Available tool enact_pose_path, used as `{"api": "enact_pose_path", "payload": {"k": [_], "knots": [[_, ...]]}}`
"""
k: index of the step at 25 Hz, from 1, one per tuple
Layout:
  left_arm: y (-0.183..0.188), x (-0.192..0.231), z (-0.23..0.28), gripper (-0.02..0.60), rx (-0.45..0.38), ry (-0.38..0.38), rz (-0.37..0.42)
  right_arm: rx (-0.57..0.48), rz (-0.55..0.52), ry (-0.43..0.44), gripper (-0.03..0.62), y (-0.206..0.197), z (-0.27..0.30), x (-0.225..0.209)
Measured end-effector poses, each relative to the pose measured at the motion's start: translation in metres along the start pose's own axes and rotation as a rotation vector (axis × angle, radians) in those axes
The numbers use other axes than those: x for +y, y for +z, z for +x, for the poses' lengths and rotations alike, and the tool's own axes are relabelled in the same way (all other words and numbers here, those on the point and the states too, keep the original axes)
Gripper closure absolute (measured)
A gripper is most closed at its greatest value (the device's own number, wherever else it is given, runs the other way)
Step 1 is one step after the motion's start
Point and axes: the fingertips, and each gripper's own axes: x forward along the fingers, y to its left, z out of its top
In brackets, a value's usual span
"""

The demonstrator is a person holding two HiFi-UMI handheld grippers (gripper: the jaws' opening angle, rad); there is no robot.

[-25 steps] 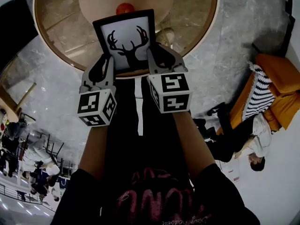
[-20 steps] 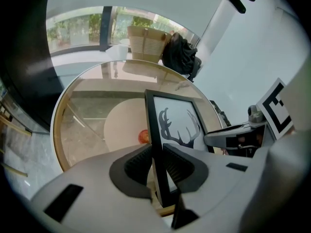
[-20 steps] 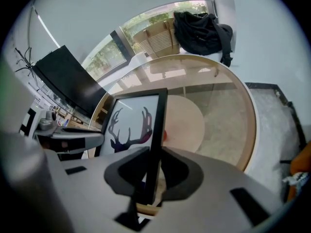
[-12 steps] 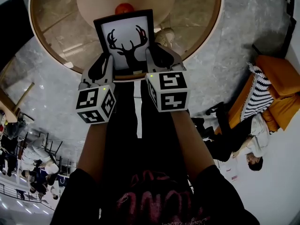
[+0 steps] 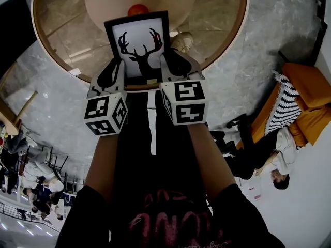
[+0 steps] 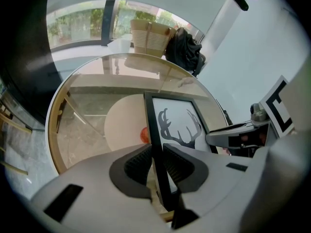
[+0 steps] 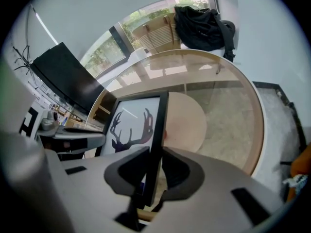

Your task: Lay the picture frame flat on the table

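Black-edged and printed with a stag's antlers, the picture frame (image 5: 138,43) stands upright over the near side of the round glass table (image 5: 57,32), its picture facing the person. The left gripper (image 5: 115,72) is clamped on the frame's left edge low down. Its own view shows the thin black edge pinched between the two dark pads. The right gripper (image 5: 172,62) is clenched on the opposite edge at about the same height, and its view shows the same pinch. Whether the bottom edge rests on the glass or hangs just above it cannot be told from these views.

The task looks to be at its holding stage: the frame is gripped on both sides and nothing has been laid down yet.

The next move probably calls for both grippers to turn together, so the frame tips over without twisting. Then it needs a slow lowering until its back meets the glass, and only after that should the jaws let go.

Two things deserve care. A small red object (image 5: 138,8) sits just beyond the top of the frame (what it is cannot be made out), so tipping away from the person could bring the frame down on it. The frame is also close to the table's near rim, so it should end up wholly on the glass.
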Motion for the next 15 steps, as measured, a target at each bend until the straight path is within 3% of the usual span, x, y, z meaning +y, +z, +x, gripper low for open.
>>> {"api": "enact_pose_path", "payload": {"k": [15], "knots": [[-0.0052, -0.0015, -0.001, 0.506, -0.005, 0.005, 0.007, -0.059, -0.02, 0.002, 0.493, 0.0038, -0.004, -0.001]]}}
